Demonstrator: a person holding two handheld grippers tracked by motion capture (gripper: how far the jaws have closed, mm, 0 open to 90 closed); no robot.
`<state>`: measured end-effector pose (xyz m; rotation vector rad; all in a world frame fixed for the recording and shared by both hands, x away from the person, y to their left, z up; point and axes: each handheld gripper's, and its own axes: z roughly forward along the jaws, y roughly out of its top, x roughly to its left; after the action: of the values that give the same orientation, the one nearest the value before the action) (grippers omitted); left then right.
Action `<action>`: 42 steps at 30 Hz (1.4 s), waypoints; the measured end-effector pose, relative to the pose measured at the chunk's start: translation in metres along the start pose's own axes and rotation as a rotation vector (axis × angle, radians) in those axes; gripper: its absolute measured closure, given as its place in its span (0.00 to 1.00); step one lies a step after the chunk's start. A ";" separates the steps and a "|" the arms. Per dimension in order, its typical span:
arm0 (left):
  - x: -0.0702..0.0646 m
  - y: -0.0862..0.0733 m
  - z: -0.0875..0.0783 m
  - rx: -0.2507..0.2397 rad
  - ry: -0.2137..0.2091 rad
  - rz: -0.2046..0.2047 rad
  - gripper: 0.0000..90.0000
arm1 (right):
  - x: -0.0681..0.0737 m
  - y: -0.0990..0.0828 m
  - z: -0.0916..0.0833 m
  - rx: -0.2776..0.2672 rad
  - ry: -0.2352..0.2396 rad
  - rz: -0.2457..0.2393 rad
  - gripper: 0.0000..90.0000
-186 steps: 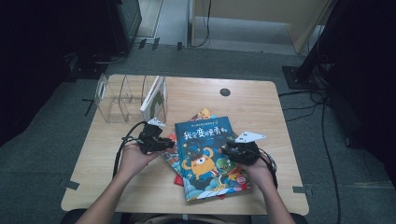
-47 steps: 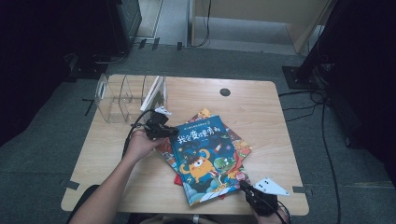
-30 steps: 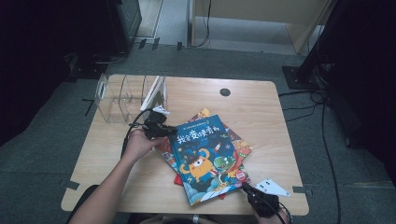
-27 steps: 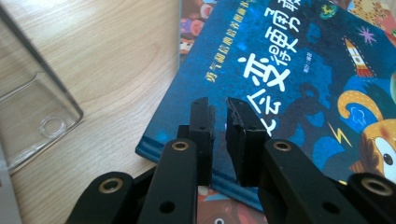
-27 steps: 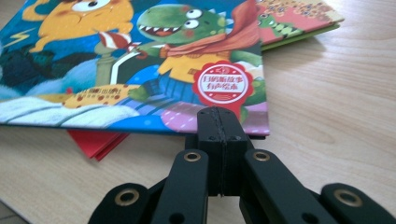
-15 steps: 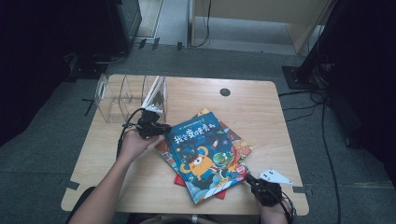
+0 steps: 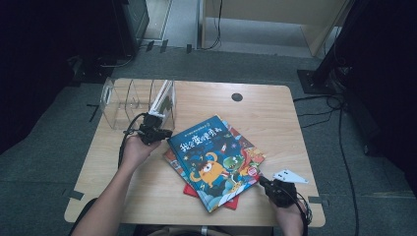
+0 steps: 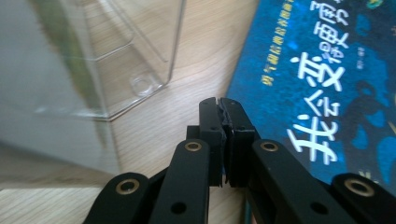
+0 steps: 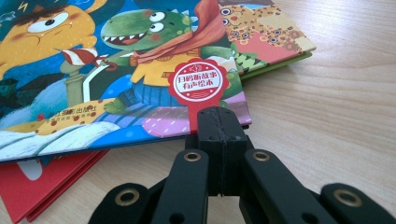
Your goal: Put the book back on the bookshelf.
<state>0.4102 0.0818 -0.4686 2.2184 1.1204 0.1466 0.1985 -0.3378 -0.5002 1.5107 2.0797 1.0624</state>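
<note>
Left gripper (image 7: 156, 132) above pale wooden table (image 7: 275, 113), grey carpet (image 7: 59, 147) around.

Your wooden surface (image 7: 275, 118) carries a clear plastic organizer (image 7: 133, 101) at its far left and a fanned stack of picture books (image 7: 216, 160) mid-surface, red book (image 7: 194, 189) bottommost.

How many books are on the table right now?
4 visible: blue book on top of the stack, patterned one and red one beneath, one upright in the clear rack. More may be hidden.
</note>
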 end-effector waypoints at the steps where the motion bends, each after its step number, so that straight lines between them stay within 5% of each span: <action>1: 0.001 -0.001 0.001 0.001 0.008 -0.001 0.98 | 0.000 0.000 0.000 0.002 -0.001 -0.003 1.00; 11: 0.004 -0.003 0.005 0.010 0.033 0.027 0.97 | -0.006 0.006 0.005 0.012 0.015 0.000 1.00; 23: -0.001 -0.002 0.004 0.013 0.017 0.023 1.00 | -0.008 0.007 0.006 0.014 0.024 0.006 1.00; 26: -0.002 -0.002 0.003 0.014 -0.021 0.017 0.99 | -0.010 0.008 0.007 0.016 0.023 0.001 1.00; 32: -0.008 -0.001 0.002 0.006 0.063 0.052 0.99 | -0.011 0.009 0.008 0.020 0.026 0.000 1.00; 42: -0.008 -0.002 0.005 0.020 0.075 0.057 1.00 | -0.013 0.009 0.011 0.035 0.026 0.000 1.00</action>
<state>0.4058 0.0747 -0.4719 2.2804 1.1028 0.2456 0.2159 -0.3444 -0.5022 1.5214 2.1268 1.0566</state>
